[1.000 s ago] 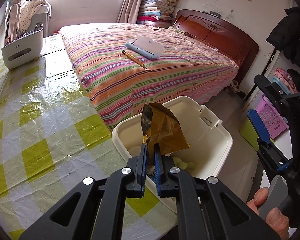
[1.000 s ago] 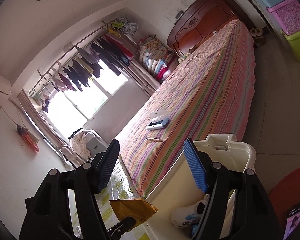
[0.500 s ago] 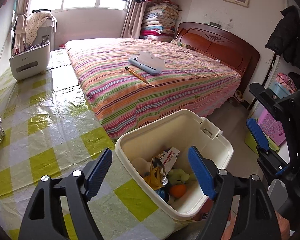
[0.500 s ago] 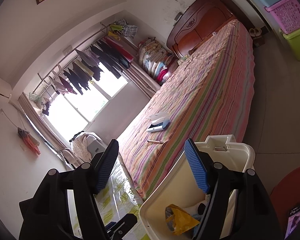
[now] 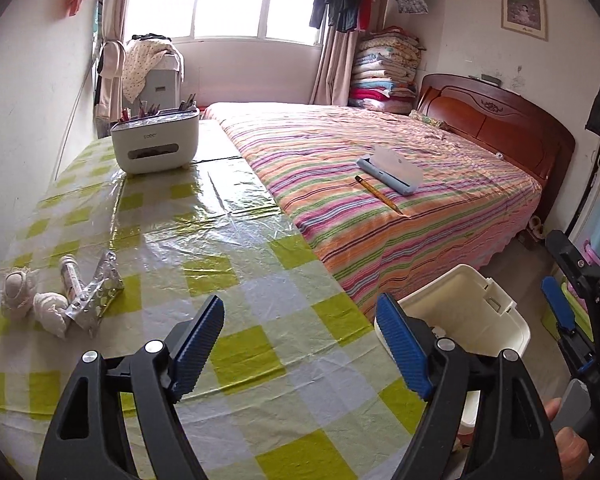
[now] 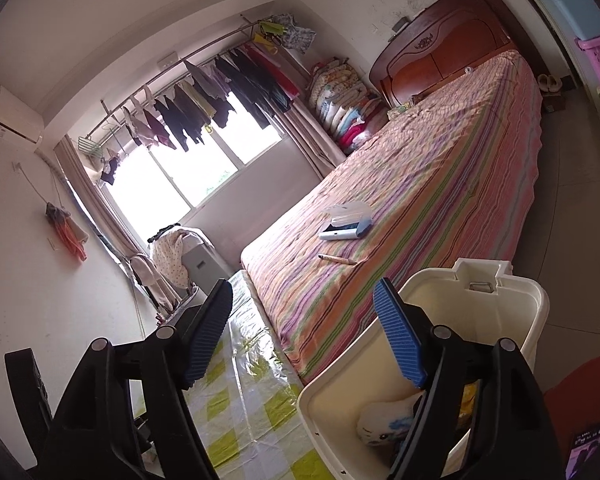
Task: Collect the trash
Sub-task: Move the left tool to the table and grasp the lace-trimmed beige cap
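Hovering wide open over table, left gripper empty, right gripper w/ jaws just widening, empty

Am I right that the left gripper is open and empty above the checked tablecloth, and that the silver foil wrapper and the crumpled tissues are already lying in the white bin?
Not quite. The left gripper is open and empty above the checked tablecloth, but the silver foil wrapper and the crumpled tissues lie on the tablecloth, far from the white bin. The left wrist view shows this.
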